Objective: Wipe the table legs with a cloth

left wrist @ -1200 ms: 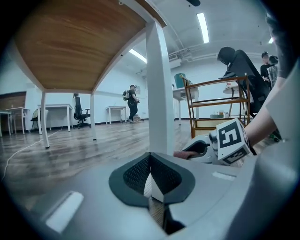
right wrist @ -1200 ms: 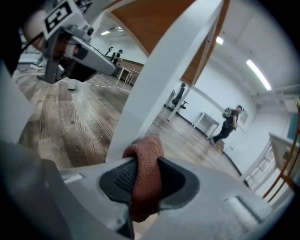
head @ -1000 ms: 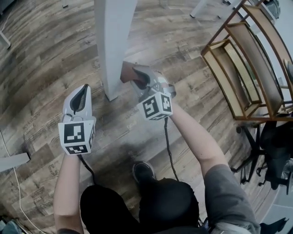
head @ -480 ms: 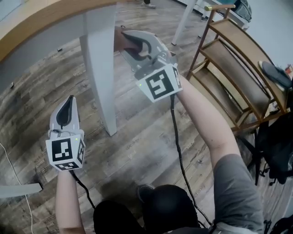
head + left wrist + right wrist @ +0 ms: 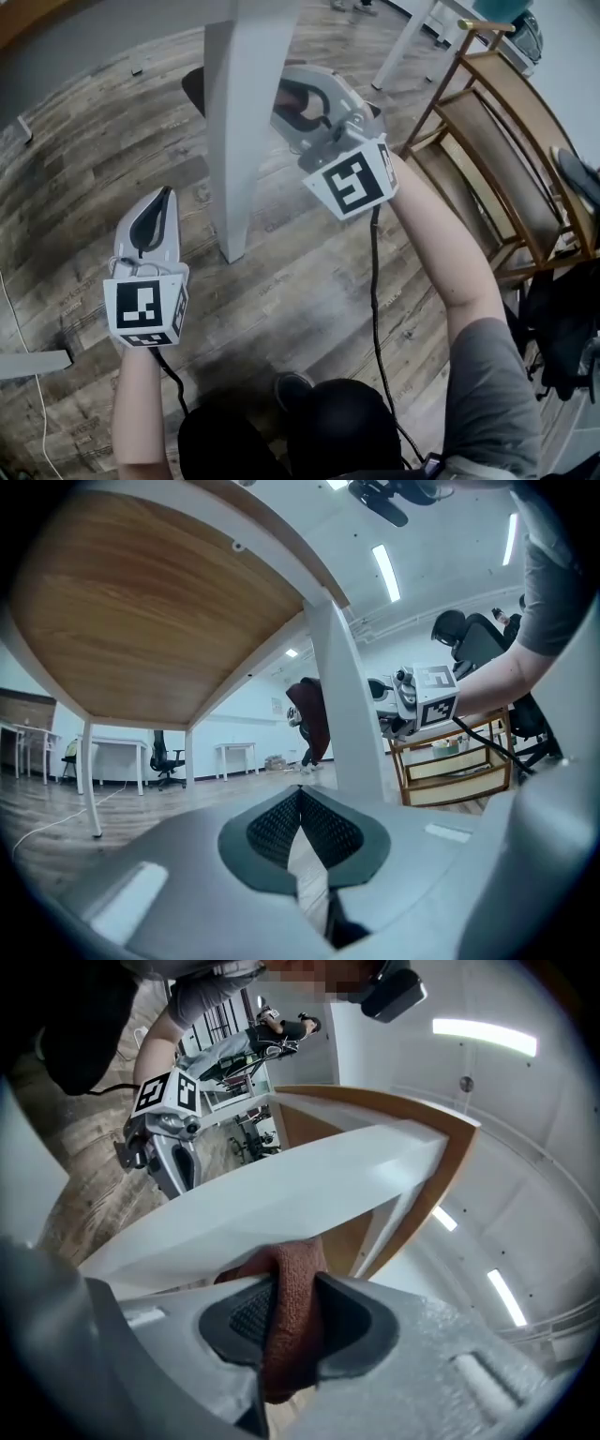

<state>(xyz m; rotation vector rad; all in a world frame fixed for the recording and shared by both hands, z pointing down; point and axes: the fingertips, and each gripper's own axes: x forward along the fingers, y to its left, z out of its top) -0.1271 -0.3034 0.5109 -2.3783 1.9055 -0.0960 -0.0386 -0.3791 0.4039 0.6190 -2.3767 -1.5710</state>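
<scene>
A white table leg (image 5: pixel 234 131) stands on the wood floor under the wooden tabletop (image 5: pixel 141 611). My right gripper (image 5: pixel 292 99) is shut on a dark red-brown cloth (image 5: pixel 291 1307) and presses it against the leg's right side, well above the floor. In the left gripper view the cloth (image 5: pixel 309 714) hangs beside the leg (image 5: pixel 342 714), with the right gripper (image 5: pixel 412 700) behind it. My left gripper (image 5: pixel 161 202) is lower and to the left of the leg, apart from it; its jaws are shut with nothing between them.
A wooden shelf rack (image 5: pixel 497 131) stands close on the right, with a black chair (image 5: pixel 562 319) behind it. Another white leg (image 5: pixel 403 47) is farther back. A cable (image 5: pixel 19 328) lies on the floor at left. The person's shoe (image 5: pixel 295 384) is below.
My right gripper has carried the cloth up the leg from near its foot to high on it. The left gripper has stayed shut at the left of the leg.
</scene>
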